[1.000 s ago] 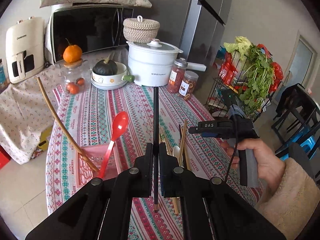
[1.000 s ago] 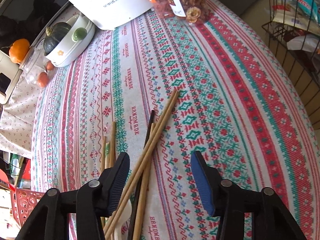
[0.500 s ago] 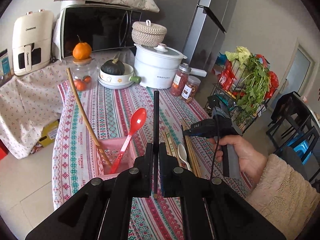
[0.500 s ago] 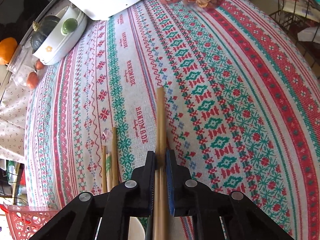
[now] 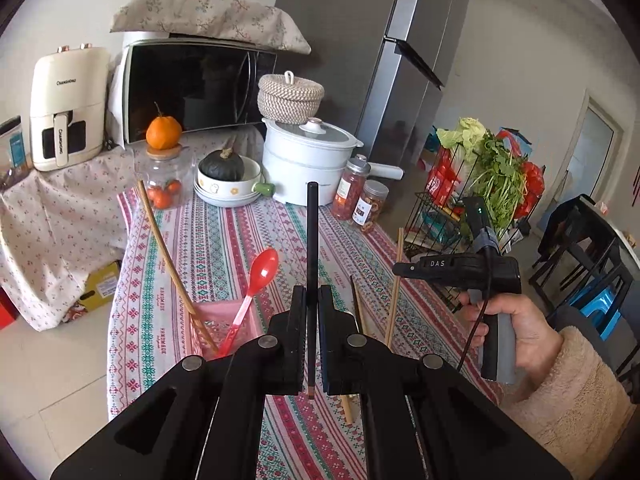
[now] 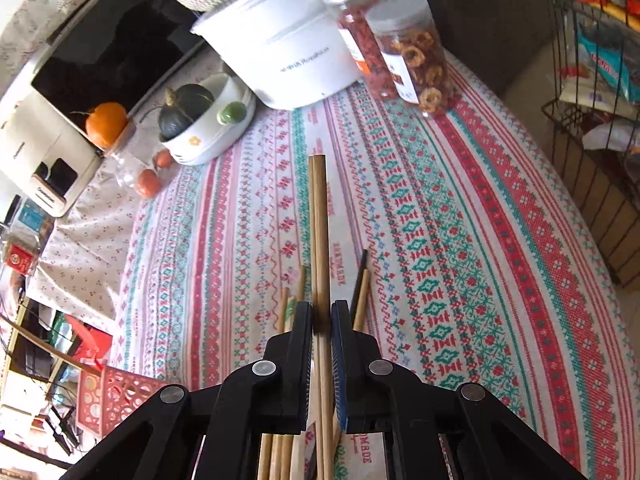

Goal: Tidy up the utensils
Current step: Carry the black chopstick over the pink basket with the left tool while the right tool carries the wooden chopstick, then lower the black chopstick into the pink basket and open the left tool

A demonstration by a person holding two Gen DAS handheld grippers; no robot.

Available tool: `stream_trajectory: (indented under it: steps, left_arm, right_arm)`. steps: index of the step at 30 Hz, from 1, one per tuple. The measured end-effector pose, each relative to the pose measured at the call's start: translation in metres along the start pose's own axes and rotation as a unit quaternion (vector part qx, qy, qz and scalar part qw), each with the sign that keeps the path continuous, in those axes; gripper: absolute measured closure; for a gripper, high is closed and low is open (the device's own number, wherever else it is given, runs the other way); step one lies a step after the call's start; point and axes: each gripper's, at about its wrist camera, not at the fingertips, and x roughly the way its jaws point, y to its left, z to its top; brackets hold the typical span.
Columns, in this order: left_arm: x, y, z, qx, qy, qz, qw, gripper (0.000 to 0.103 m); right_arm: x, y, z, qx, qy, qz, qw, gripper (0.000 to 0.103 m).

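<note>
My left gripper [image 5: 311, 300] is shut on a black chopstick [image 5: 311, 240] that stands upright above the table. A pink basket [image 5: 224, 330] below it to the left holds a red spoon [image 5: 256, 288] and a long wooden chopstick [image 5: 168, 264]. My right gripper [image 6: 321, 312] is shut on a wooden chopstick [image 6: 319, 232], lifted off the striped tablecloth [image 6: 460, 240]; it also shows in the left wrist view [image 5: 394, 284]. Several wooden chopsticks [image 6: 290, 304] and a black one [image 6: 359, 276] lie on the cloth beneath. The basket's corner [image 6: 116, 398] shows at lower left.
At the table's far end stand a white pot [image 5: 308, 164], two snack jars [image 5: 362, 200], a bowl with a dark squash [image 5: 228, 180] and a glass jar topped by an orange [image 5: 162, 168]. A wire rack with greens [image 5: 480, 184] stands to the right of the table.
My right gripper closed on a wooden chopstick and lifted it off the cloth. My left gripper, still holding the black chopstick, drew back and higher from the table.
</note>
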Motion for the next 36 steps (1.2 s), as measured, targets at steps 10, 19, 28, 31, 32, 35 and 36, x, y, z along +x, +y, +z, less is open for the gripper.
stream_trajectory:
  steps: [10,19,28,31,32,35,36]
  left_arm:
    - [-0.042,0.000,0.014,-0.008,-0.086,0.002,0.9963,0.098]
    - [-0.063,0.026,0.022,-0.045,-0.126,0.018,0.9908,0.098]
    - [-0.061,0.055,0.033,-0.058,-0.139,0.068,0.9863,0.098]
    - [-0.048,0.057,0.029,-0.050,-0.126,0.088,0.9869,0.098]
    - [-0.044,0.058,0.028,-0.048,-0.118,0.091,0.9876,0.098]
    - [-0.031,0.061,0.026,-0.045,-0.097,0.098,0.9894,0.098]
    - [-0.027,0.062,0.025,-0.046,-0.091,0.101,0.9897,0.098]
  right_arm:
    - [-0.066,0.044,-0.007,-0.077,-0.095,0.023,0.992,0.098]
    - [-0.101,0.076,-0.016,-0.113,-0.128,0.057,0.984,0.098]
    - [-0.112,0.115,-0.025,-0.148,-0.137,0.108,0.974,0.098]
    - [-0.111,0.124,-0.028,-0.154,-0.139,0.119,0.971,0.098]
    - [-0.111,0.127,-0.028,-0.155,-0.140,0.122,0.970,0.098]
    - [-0.110,0.134,-0.028,-0.156,-0.141,0.128,0.969,0.098]
    - [-0.109,0.135,-0.028,-0.156,-0.141,0.129,0.969,0.098]
